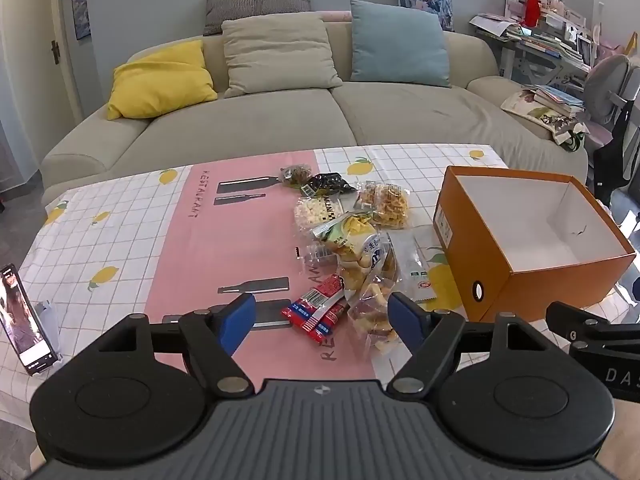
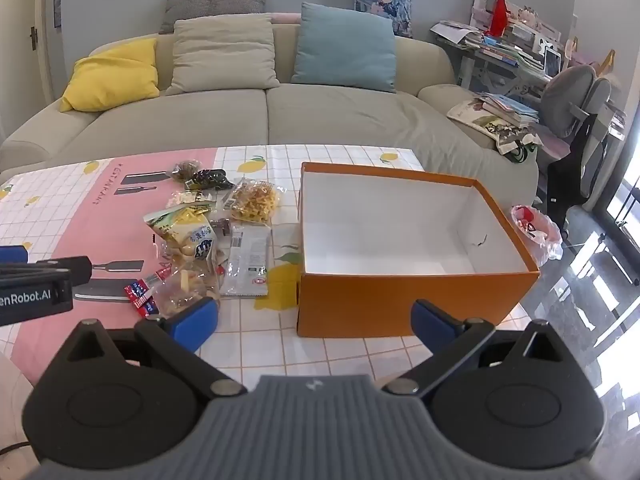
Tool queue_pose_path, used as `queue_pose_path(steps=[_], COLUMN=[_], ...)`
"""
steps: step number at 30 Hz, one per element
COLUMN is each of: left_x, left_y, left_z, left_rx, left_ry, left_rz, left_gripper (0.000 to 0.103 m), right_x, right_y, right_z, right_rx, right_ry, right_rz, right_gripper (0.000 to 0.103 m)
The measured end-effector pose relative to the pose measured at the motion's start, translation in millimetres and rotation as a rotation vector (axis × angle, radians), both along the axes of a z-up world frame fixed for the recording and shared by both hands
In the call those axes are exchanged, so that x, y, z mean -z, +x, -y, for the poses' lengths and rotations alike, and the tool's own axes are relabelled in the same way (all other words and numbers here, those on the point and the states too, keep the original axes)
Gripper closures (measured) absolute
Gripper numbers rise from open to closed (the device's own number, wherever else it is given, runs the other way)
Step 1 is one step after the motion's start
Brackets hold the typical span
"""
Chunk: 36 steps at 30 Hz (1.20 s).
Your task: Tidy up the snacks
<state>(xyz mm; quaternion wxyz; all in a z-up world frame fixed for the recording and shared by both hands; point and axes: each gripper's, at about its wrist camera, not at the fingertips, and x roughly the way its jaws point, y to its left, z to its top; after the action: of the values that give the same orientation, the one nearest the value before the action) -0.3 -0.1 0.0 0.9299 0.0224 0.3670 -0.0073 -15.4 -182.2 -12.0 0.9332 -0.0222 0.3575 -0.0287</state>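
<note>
the snack packets (image 1: 344, 236) are heaped mid-bench (image 1: 120, 240), beside the empty orange box (image 2: 400, 300) at the right edge. the left hand-held gripper (image 1: 322, 320) is held wide open above the nearest packets; the right hand-held gripper (image 2: 316, 320) is spread wide before the box, nothing gripped.

Beige sofa (image 1: 320, 120) with yellow cushion (image 1: 160, 80); phone (image 1: 24, 320) on stand, left.
</note>
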Motion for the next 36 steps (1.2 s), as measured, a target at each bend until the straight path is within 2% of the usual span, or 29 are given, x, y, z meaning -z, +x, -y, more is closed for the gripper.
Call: queue_pose_path(steps=[10,36], left_x=[-0.1,3.4], left_y=[0.6,-0.7], left_z=[0.0,-7.0], left_rx=[-0.004,-0.016], left_ry=[-0.007,-0.024], left_rz=[-0.011,-0.038], left_gripper=[0.015,0.015], right_x=[-1.3,3.2], right_y=[2.5,2.3], right_z=[1.6,-2.4], right_rx=[0.011,0.018], right_ry=[0.026,0.017], right_rz=[-0.024,-0.055], right_gripper=[0.003,0.003])
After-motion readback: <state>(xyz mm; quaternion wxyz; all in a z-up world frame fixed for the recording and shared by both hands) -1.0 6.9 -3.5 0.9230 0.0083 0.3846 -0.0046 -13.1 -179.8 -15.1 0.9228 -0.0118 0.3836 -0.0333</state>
